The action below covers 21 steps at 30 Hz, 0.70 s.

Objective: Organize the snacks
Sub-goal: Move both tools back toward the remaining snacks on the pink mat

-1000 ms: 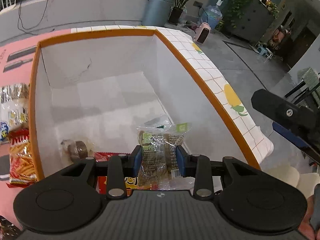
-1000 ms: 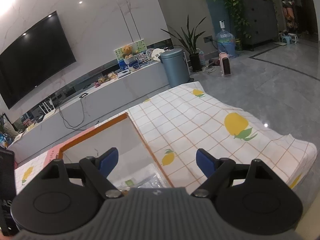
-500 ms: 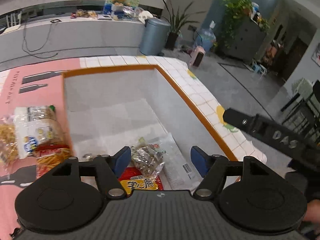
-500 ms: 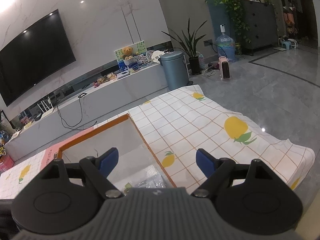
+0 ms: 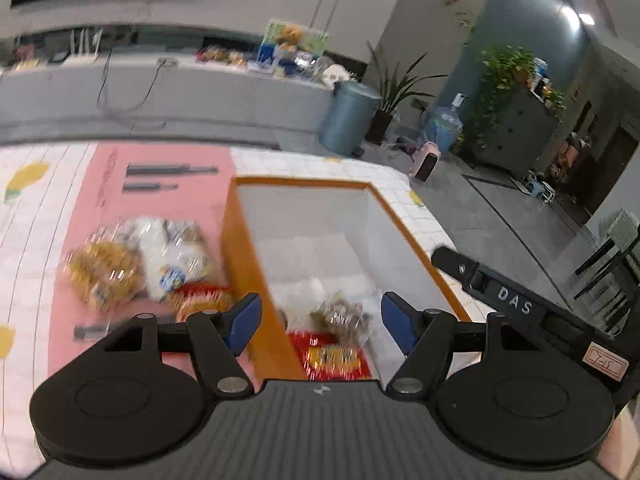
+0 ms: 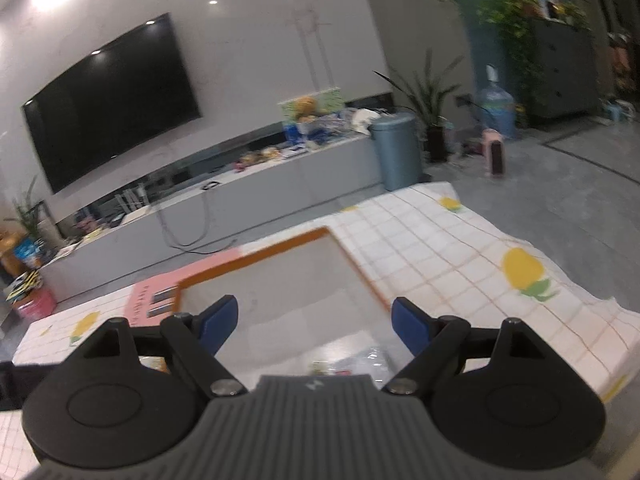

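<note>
Pink mat (image 5: pixel 160 184) covers the left part of the tabletop (image 5: pixel 36 208), and on it, just beside the box's orange-rimmed left wall, lies a blurred heap of snacks not yet put away: a golden bag (image 5: pixel 102 276), a white packet (image 5: pixel 170 256) and a red-and-orange packet (image 5: pixel 202 298), touching one another. To their right the white box (image 5: pixel 320 216) stands open, with a crinkly clear packet (image 5: pixel 342 318) and a red packet (image 5: pixel 334 354) on its floor near the closest wall. The left gripper (image 5: pixel 322 324) hangs above that near edge, jaws spread wide and holding nothing. Further right the right gripper (image 6: pixel 312 326) hovers over the box too, its jaws likewise parted and empty — its black body, lettered DAS, crosses the lower right of the left wrist view.

By my reading the step in hand is the reach for another snack, with some of the sorting done and the heap still outside. The next move calls for swinging the left gripper over the box wall to the heap and pinching one packet alone, not the neighbour stuck against it.

Only the left wrist view shows the waiting heap; the right wrist view shows the box interior, a sliver of a packet inside, and the lemon-print cloth (image 6: pixel 480 264) running off to the right — nothing of what remains to be packed
</note>
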### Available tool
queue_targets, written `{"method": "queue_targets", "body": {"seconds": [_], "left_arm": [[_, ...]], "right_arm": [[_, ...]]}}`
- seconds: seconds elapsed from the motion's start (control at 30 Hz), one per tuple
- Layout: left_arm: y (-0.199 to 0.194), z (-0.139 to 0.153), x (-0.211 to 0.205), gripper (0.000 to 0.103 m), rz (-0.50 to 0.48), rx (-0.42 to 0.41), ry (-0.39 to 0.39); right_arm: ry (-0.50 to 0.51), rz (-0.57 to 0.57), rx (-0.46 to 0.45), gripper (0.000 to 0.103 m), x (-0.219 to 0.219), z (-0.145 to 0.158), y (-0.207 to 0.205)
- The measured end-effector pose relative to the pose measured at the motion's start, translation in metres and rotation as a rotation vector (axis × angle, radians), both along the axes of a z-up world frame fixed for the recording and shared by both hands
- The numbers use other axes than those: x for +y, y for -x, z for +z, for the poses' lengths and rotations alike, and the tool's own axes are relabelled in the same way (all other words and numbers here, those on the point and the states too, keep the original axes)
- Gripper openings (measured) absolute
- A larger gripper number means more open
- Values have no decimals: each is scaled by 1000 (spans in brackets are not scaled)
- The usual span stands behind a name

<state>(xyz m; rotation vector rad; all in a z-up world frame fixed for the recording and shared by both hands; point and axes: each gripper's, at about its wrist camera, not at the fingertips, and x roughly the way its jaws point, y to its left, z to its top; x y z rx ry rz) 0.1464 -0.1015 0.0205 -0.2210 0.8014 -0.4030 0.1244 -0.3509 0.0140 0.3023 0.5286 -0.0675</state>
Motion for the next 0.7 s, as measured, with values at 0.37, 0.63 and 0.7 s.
{"method": "queue_targets", "body": {"seconds": [0.37, 0.63, 0.7], "left_arm": [[22, 2, 63, 80, 94, 1, -14], [21, -23, 125, 80, 249, -49, -50], [15, -35, 138, 80, 271, -35, -51]], "right_arm": [[-47, 252, -62, 73, 72, 18, 6], [17, 433, -12, 63, 132, -3, 5], [64, 480, -14, 63, 147, -9, 6]]}}
